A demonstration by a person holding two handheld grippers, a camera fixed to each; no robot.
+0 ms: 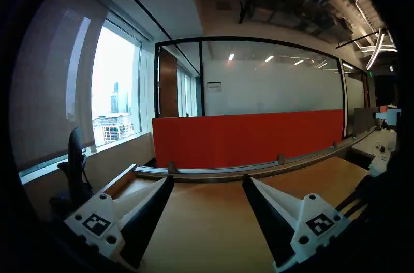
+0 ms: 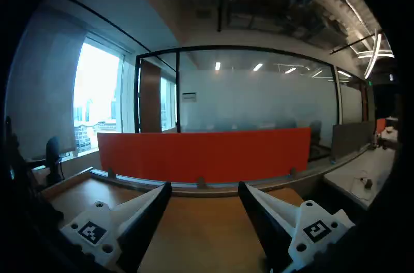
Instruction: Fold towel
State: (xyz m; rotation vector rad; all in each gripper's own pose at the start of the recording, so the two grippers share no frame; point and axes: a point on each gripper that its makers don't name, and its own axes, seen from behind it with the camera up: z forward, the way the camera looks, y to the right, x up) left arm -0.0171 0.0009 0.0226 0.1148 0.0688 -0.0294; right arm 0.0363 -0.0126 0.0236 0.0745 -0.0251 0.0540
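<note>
We hold the left gripper (image 1: 207,180) and right gripper (image 2: 204,186) above the light-brown wooden desk (image 1: 207,231), both jaws spread, gripping nothing, facing its far edge (orange-red divider panel (image 1: 248,138) there). Where the towel lies we cannot tell; folding, we judge, unstarted.

Office: wooden desk (image 1: 207,221), red divider (image 1: 248,138), glass partition (image 1: 269,76), office chair (image 1: 75,169).

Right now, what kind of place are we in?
Likely an open-plan office: a wooden desk with an orange divider panel, a glass-walled room behind it, and an office chair by the window.
</note>
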